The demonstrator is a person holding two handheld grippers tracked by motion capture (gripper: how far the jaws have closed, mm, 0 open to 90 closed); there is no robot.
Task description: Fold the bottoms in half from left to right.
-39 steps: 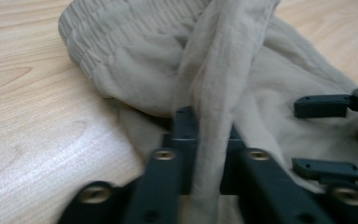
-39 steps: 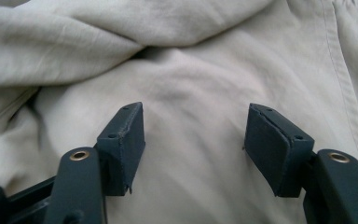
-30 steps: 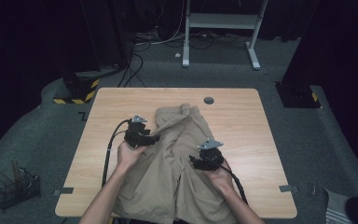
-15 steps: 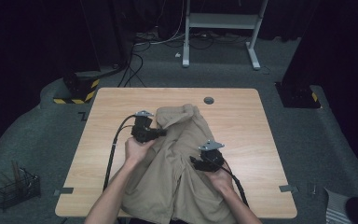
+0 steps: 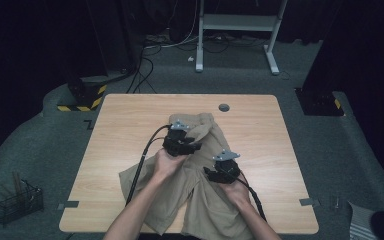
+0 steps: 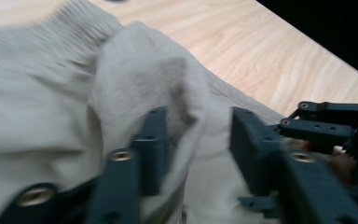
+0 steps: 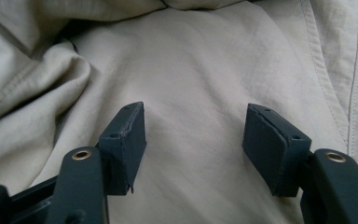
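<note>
Left tool [image 5: 192,146], its jaws having just been opening, stands released over the upper part of the beige garment [image 5: 200,195], with a raised fold of the cloth between its jaws and the ribbed waistband just beyond them. Right tool [image 7: 193,144], also released, rests with both parted jaws pointing onto a smooth stretch of the same garment, a stitched seam just to its right. The garment lies spread on the bench [image 5: 125,130] beneath both tools.

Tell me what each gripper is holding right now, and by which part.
Nothing is held. The left gripper has just been opening, a raised fold of the beige shorts loose between its jaws. The right gripper stands open over flat fabric.
</note>
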